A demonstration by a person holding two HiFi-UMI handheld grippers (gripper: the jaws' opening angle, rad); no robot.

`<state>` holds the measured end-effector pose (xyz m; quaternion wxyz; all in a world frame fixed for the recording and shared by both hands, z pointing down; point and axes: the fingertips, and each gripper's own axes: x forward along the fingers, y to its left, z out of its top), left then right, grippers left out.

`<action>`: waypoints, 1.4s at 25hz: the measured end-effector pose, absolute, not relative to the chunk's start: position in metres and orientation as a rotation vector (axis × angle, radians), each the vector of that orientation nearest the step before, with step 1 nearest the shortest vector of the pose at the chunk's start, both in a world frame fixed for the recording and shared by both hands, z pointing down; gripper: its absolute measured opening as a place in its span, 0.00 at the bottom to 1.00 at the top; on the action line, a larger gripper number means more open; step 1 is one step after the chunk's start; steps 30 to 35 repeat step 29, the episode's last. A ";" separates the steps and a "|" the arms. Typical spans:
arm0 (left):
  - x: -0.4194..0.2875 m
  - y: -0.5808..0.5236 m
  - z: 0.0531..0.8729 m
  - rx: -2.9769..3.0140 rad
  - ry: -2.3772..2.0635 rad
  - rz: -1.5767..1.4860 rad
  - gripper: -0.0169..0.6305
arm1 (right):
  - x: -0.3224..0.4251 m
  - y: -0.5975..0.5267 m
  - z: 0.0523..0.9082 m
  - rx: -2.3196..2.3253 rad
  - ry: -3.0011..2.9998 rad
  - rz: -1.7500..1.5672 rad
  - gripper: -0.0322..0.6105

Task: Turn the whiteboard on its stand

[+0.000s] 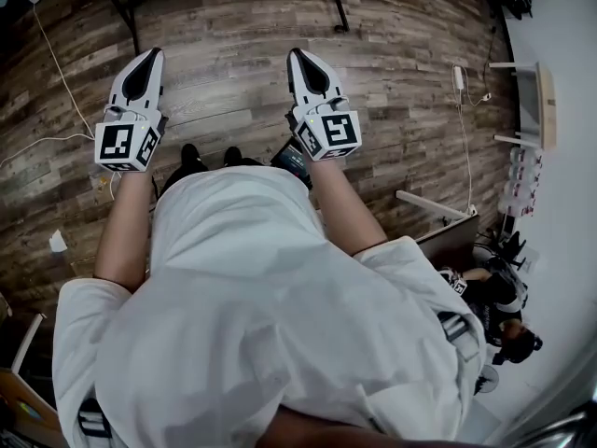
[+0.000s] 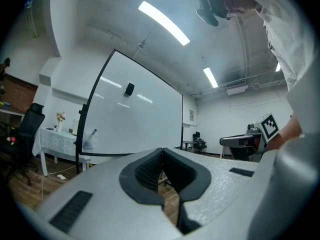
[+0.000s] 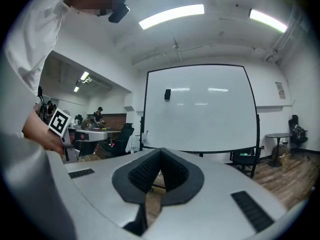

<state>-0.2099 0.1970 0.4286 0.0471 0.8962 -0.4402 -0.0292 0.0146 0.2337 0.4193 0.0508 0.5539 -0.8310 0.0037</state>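
The whiteboard [image 3: 200, 109] stands upright ahead in its black frame, a small black block [image 3: 167, 94] stuck to its face. From the left gripper view the whiteboard [image 2: 135, 121] appears at an angle, with a marker [image 2: 93, 134] at its lower left edge. Only the stand's black legs [image 1: 121, 7] show at the top of the head view. My left gripper [image 1: 152, 52] [image 2: 162, 150] and right gripper [image 1: 297, 54] [image 3: 160, 150] are both held level in front of me, side by side. Both are shut, hold nothing, and remain well short of the board.
Wood-plank floor with a white cable [image 1: 56, 54] on the left. A cloth-covered table [image 2: 55, 136] and a black office chair [image 2: 25, 129] stand left of the board. A small round table [image 3: 277, 136] is to its right, and people work at a counter [image 3: 97, 116] far left.
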 end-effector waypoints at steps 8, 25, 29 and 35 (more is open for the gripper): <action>-0.146 0.223 0.424 2.761 -1.279 -0.085 0.04 | 0.069 0.261 0.405 1.718 -2.540 -0.042 0.05; -0.104 0.244 0.431 2.759 -1.251 -0.042 0.04 | 0.114 0.284 0.425 1.738 -2.551 0.021 0.05; -0.100 0.249 0.436 2.749 -1.248 -0.033 0.04 | 0.117 0.284 0.426 1.738 -2.559 0.024 0.05; -0.100 0.249 0.436 2.749 -1.248 -0.033 0.04 | 0.117 0.284 0.426 1.738 -2.559 0.024 0.05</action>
